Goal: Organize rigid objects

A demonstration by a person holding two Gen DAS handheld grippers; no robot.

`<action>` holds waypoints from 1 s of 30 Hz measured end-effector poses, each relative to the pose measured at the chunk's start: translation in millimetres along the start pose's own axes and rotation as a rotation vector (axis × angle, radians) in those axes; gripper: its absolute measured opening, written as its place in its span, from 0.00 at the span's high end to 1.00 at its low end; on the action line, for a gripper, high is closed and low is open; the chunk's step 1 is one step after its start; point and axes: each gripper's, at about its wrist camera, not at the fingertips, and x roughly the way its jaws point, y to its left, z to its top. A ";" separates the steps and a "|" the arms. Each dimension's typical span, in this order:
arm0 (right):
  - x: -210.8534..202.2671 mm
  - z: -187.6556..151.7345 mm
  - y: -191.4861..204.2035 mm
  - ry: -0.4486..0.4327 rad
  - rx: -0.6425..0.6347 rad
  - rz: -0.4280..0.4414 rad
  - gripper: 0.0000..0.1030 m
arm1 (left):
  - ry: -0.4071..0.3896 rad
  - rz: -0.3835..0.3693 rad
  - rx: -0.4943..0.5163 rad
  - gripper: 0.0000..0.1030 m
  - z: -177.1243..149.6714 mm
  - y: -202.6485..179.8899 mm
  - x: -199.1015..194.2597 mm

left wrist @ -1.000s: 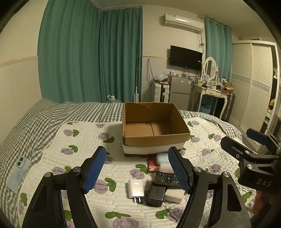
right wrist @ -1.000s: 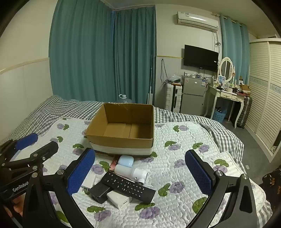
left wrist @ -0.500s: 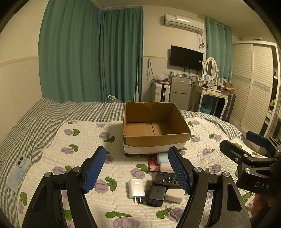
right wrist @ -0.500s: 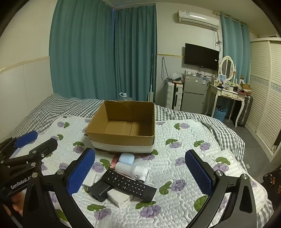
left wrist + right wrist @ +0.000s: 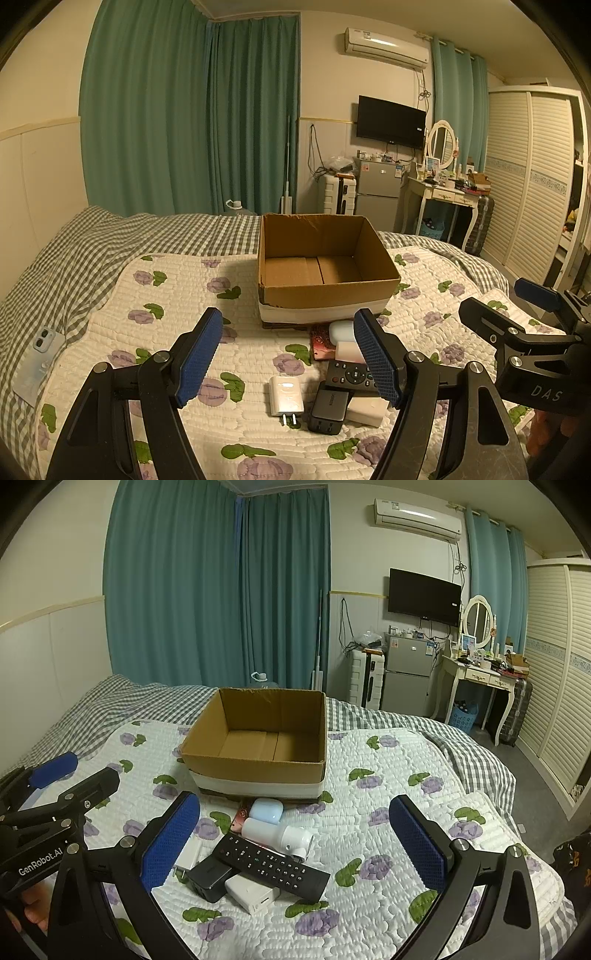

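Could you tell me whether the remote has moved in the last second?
No. The remote lies at the same spot and angle in front of the box, untouched.

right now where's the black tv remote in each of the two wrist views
Left wrist view: the black remote lies low and right of centre, its far end hidden behind the left gripper's right finger pad.
Right wrist view: the black remote lies low and centre, full length in sight, slanting across the pile.
Shared landmark: the open cardboard box, just beyond the pile on the bed in both.
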 end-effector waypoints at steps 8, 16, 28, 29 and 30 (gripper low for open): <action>0.7 -0.2 0.3 0.002 0.000 -0.001 0.00 | 0.000 0.002 0.000 0.26 -1.5 -0.1 0.0; 0.9 -1.1 0.5 0.003 0.000 0.000 0.00 | 0.000 0.002 -0.001 0.26 -1.7 0.0 -0.1; 1.7 -0.2 0.7 0.006 -0.001 -0.001 0.00 | 0.003 0.002 -0.006 0.26 -5.4 0.2 0.7; 1.0 0.6 0.5 0.005 -0.001 -0.001 0.00 | 0.003 0.001 -0.006 0.26 -4.8 0.5 0.8; 1.0 0.8 0.5 0.005 -0.001 0.000 0.00 | 0.003 0.001 -0.006 0.26 -4.7 0.4 0.9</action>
